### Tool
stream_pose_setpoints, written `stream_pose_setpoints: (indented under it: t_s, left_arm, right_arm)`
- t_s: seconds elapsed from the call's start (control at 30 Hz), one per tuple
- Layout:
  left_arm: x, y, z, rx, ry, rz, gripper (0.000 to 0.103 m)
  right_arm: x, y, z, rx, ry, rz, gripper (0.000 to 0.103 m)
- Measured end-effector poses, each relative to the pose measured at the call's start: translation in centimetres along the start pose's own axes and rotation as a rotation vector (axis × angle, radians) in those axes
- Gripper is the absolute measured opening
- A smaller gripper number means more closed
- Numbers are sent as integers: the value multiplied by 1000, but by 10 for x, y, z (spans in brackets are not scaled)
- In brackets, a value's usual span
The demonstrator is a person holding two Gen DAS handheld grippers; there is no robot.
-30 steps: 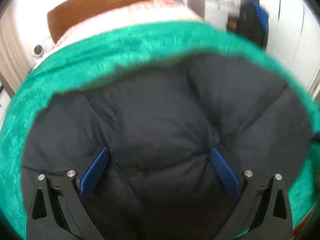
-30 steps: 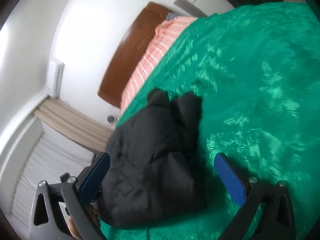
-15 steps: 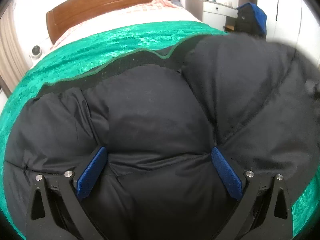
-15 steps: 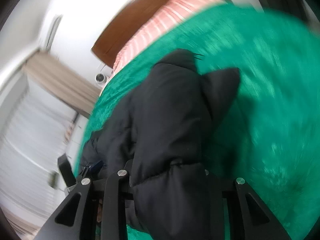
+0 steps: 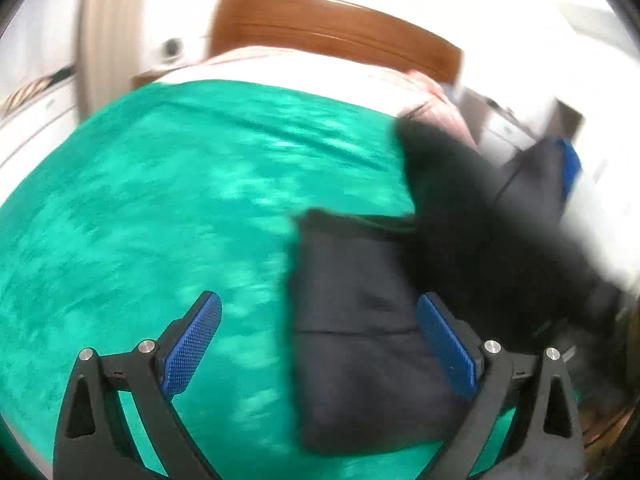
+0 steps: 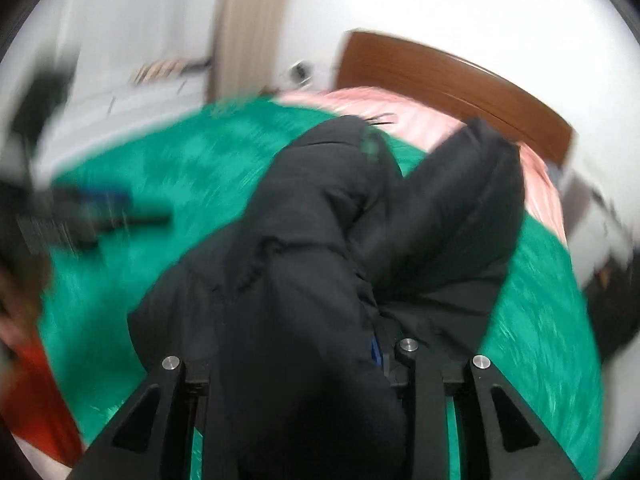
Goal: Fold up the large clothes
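With the right gripper pinching the black puffer jacket above the green bed cover and the left gripper's fingers spread empty, the slippery bulk may slide free.

Black on green, as I see it from both wrists.
My black puffy quilted jacket lies on the shiny emerald-green bedspread; beyond that bedspread I see pink-and-white striped bedding, then a glossy brown wooden headboard; my gripper pads are textured blue.
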State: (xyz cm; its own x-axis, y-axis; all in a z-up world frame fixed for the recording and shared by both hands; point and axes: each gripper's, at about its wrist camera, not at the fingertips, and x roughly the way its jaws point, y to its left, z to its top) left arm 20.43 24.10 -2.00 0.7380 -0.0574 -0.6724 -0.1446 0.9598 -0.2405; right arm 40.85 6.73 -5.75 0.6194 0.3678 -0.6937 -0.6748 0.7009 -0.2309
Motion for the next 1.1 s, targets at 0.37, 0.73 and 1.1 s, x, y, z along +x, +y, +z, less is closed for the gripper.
stream_pose_setpoints:
  t_s: [0.37,0.73,1.1]
  left_arm:
    - [-13,19,27,17,-11,-293,99]
    - [86,-65,59,99,264,-391,30]
    - [95,12,33,-58,259,-371,28]
  right_arm:
    - [28,99,-39,-298,-35,-106,39]
    - [10,87,-34,-240,-107,-40,59]
    - [-21,-89,29,575,-184,385,85]
